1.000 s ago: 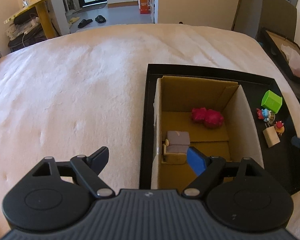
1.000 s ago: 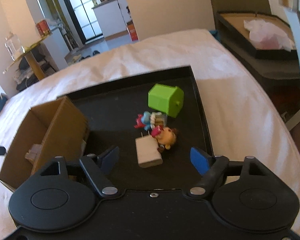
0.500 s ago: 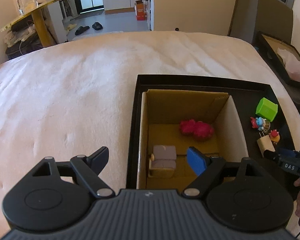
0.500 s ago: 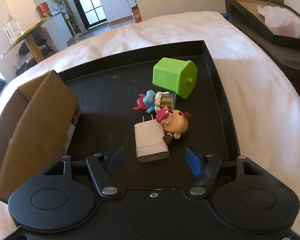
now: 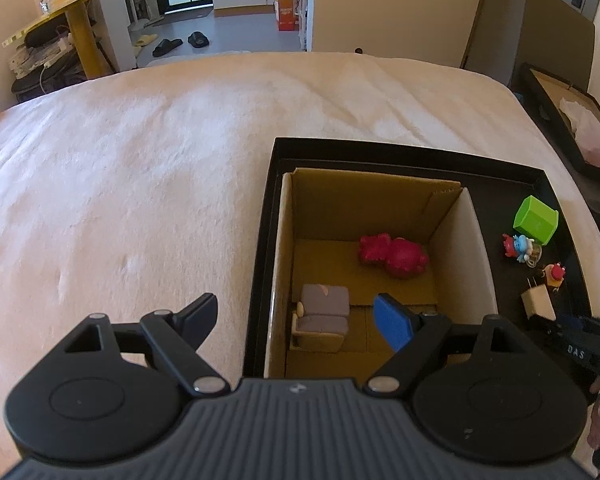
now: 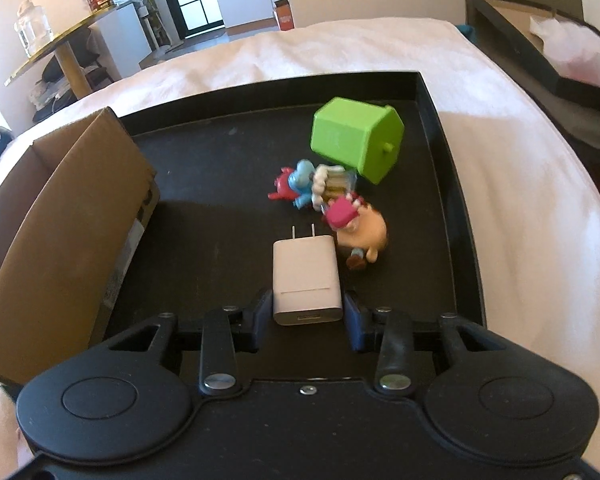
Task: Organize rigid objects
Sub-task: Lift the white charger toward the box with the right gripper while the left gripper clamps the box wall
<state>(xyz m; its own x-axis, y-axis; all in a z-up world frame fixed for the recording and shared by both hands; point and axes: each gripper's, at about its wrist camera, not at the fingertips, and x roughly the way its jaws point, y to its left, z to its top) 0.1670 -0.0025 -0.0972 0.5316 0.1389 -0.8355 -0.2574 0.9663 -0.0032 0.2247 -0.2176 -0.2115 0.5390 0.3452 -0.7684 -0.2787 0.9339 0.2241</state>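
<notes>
My right gripper (image 6: 307,312) is shut on the near end of a white plug charger (image 6: 305,274) that lies on the black tray (image 6: 456,184); the charger also shows in the left wrist view (image 5: 538,306). Beyond it lie an orange doll figure (image 6: 360,228), a blue and red figure (image 6: 304,186) and a green box (image 6: 356,138). A cardboard box (image 5: 476,248) stands in the tray's left part and holds a red toy (image 5: 394,254) and a grey toy sofa (image 5: 322,312). My left gripper (image 5: 296,320) is open and empty, above the box's near left corner.
The tray lies on a cream bedcover (image 5: 140,184). Another dark tray with white paper (image 6: 568,40) sits off the bed to the right. A yellow side table (image 5: 76,8) stands at the far left.
My right gripper moved forward and down and closed on the white charger. My left gripper drew back a little and stayed open.
</notes>
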